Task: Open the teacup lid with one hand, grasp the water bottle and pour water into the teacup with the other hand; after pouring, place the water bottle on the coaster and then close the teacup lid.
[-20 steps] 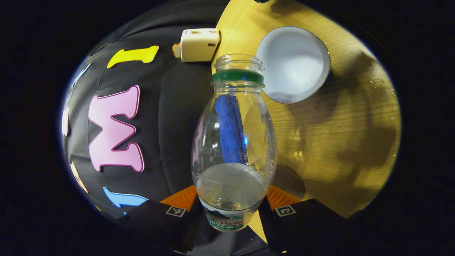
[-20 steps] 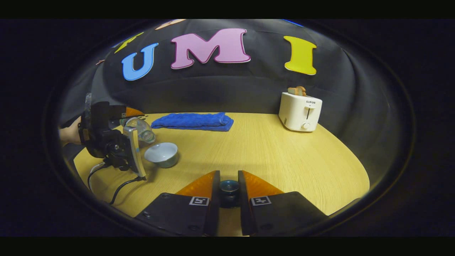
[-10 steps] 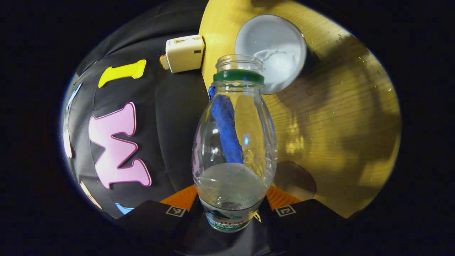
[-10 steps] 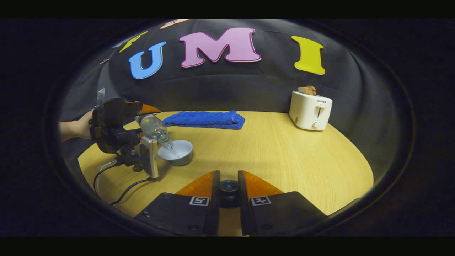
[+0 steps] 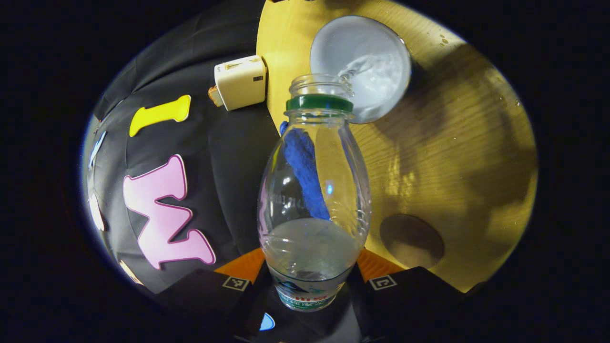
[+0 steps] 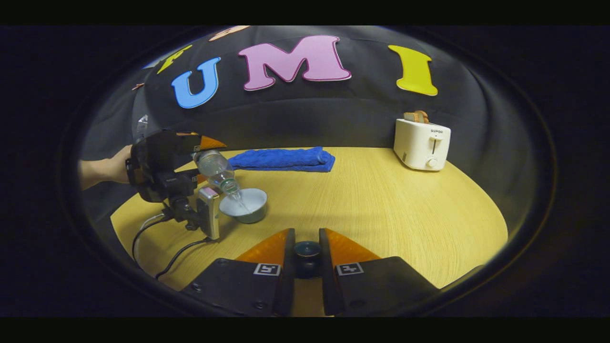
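pouring in progress: keep the stream inside the teacup

your left gripper [image 5: 310, 274] has both fingers clamped on the lower body of the water bottle [image 5: 314, 190], which is tipped neck-down over the open teacup [image 5: 360, 66]. a thin stream falls from the mouth into the cup, which sits on the wooden table [image 6: 381, 205] near the blue towel [image 6: 281, 159].

your right gripper [image 6: 307, 252] is closed on the knob of the teacup lid [image 6: 307, 248], held well apart from the cup.

judging by the droplets on the table near the cup, aim matters: keep the mouth over the cup's middle, tilt slowly, and level the bottle before the cup fills. the round coaster [image 5: 411, 234] lies beside the bottle's base, ready for set-down. keep the lid level and clear.
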The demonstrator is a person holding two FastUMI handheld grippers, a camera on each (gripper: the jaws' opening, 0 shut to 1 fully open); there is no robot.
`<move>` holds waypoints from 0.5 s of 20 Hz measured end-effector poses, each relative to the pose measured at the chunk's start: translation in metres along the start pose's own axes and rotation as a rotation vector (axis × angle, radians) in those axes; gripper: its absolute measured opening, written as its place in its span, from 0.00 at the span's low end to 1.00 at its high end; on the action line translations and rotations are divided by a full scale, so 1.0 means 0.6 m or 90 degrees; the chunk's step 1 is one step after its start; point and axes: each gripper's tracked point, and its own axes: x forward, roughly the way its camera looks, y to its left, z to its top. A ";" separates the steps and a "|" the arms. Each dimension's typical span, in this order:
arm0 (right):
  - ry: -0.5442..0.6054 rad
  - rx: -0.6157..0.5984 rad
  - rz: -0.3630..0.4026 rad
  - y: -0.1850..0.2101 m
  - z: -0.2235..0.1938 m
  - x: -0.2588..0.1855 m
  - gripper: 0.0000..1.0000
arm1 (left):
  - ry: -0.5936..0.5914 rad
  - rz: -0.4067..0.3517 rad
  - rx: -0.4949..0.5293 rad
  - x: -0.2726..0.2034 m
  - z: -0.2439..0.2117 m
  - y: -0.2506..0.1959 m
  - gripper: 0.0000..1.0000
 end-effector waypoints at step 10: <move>-0.003 0.009 0.003 -0.001 0.005 -0.008 0.27 | -0.006 0.029 0.051 -0.005 -0.015 0.052 0.76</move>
